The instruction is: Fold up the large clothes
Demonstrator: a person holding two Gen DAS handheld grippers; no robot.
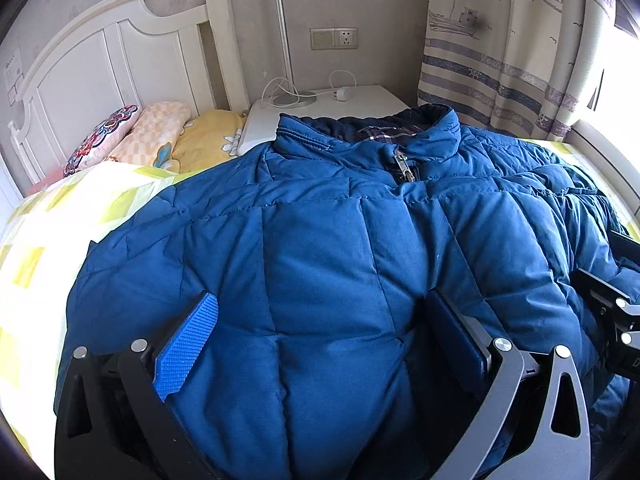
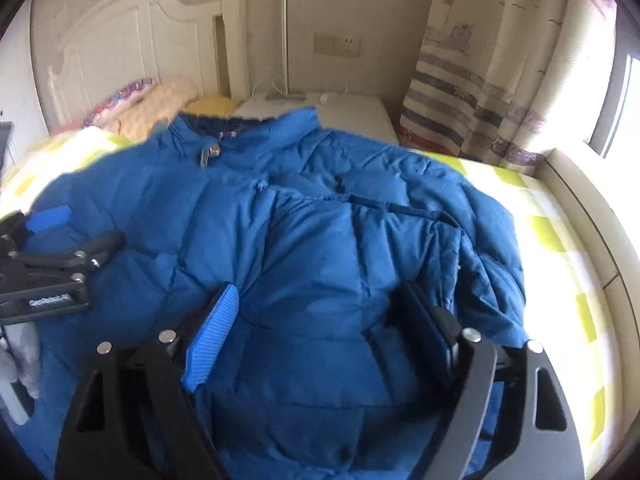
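A blue quilted down jacket [image 1: 328, 240] lies front up on the bed, zipped, with its collar [image 1: 400, 132] toward the headboard. My left gripper [image 1: 320, 340] sits low on the jacket's left half. Its jaws stand wide and the padding swells up between them, with the blue pad [image 1: 188, 344] bare. My right gripper [image 2: 316, 332] rests on the right half of the jacket [image 2: 320, 240], where the fabric lies in bunched folds. Its jaws are also wide apart and do not clamp the puffy cloth between them. Each gripper shows at the edge of the other's view: the left gripper [image 2: 76, 228] and the right gripper [image 1: 608, 268].
The bed has a yellow and white checked cover [image 1: 60, 216], pillows [image 1: 160, 136] and a white headboard [image 1: 100, 60]. A white nightstand [image 1: 360, 104] holding a lamp [image 1: 284, 40] and a charger cable stands behind the collar. A striped curtain [image 1: 500, 60] and a bright window [image 2: 616, 100] are at the right.
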